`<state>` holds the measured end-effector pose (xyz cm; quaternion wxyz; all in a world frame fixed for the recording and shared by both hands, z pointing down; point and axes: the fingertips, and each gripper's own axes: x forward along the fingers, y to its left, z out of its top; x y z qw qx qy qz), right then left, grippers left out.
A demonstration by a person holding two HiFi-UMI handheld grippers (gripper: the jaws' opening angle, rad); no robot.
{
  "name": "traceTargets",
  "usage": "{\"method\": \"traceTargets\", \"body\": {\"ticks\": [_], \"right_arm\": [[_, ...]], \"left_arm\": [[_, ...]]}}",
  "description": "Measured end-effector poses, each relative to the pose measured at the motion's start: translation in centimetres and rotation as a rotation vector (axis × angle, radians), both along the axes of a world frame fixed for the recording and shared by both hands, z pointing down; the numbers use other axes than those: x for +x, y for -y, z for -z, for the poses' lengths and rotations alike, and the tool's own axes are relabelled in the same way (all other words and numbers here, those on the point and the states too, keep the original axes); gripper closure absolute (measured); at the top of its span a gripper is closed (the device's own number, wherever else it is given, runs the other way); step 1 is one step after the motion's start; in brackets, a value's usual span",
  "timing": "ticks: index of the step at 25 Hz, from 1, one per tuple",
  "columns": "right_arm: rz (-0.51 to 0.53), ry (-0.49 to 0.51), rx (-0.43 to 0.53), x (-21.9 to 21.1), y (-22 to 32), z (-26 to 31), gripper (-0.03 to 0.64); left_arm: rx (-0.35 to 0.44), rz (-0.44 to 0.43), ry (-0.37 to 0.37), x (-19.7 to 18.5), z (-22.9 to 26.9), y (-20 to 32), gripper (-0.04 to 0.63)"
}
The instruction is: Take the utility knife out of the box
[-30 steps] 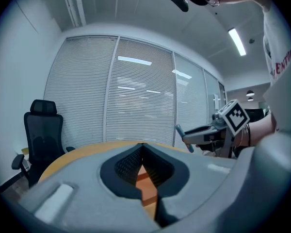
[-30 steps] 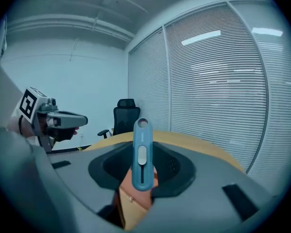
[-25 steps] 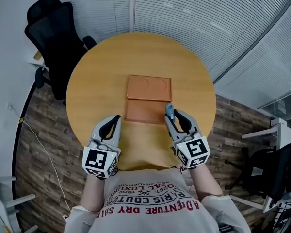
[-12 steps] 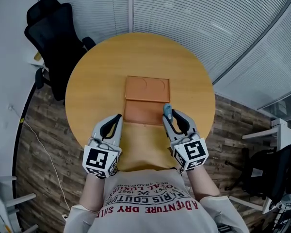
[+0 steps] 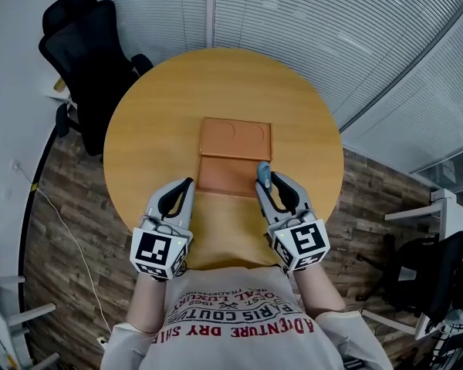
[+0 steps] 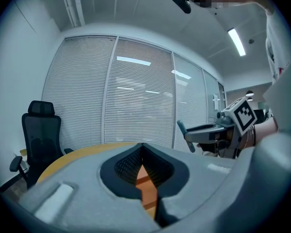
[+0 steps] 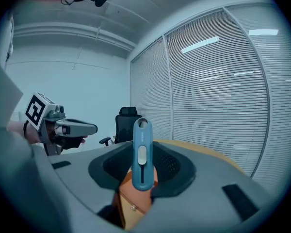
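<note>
An orange box point(image 5: 234, 140) lies open in two flat halves at the middle of the round wooden table point(image 5: 147, 122). My right gripper point(image 5: 264, 177) hovers over the near right corner of the box, shut on a blue utility knife point(image 5: 265, 174). In the right gripper view the utility knife point(image 7: 141, 152) stands upright between the jaws of the right gripper point(image 7: 141, 174), with the box point(image 7: 136, 198) below. My left gripper point(image 5: 187, 186) hangs at the box's near left corner, shut and holding nothing. In the left gripper view the left gripper point(image 6: 144, 168) has only the orange box surface showing through its jaws.
A black office chair point(image 5: 89, 48) stands at the table's far left and another chair point(image 5: 440, 272) is at the right on the wood floor. Window blinds run along the far side. A cable point(image 5: 58, 222) trails on the floor at the left.
My right gripper with the knife has drifted slightly left and back toward my body. The left gripper and the box have hardly moved.
</note>
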<state>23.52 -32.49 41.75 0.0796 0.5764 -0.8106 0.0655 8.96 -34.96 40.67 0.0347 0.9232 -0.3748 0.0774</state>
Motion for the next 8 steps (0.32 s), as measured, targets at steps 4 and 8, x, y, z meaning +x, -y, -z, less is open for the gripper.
{"method": "traceTargets", "body": {"ticks": [4, 8], "right_arm": [[-0.004, -0.003, 0.001, -0.11, -0.43, 0.02, 0.483], [-0.005, -0.003, -0.002, -0.51, -0.76, -0.26, 0.483]], "left_arm": [[-0.004, -0.003, -0.002, -0.02, -0.04, -0.19, 0.6], [-0.002, -0.007, -0.004, -0.25, -0.13, -0.35, 0.6]]}}
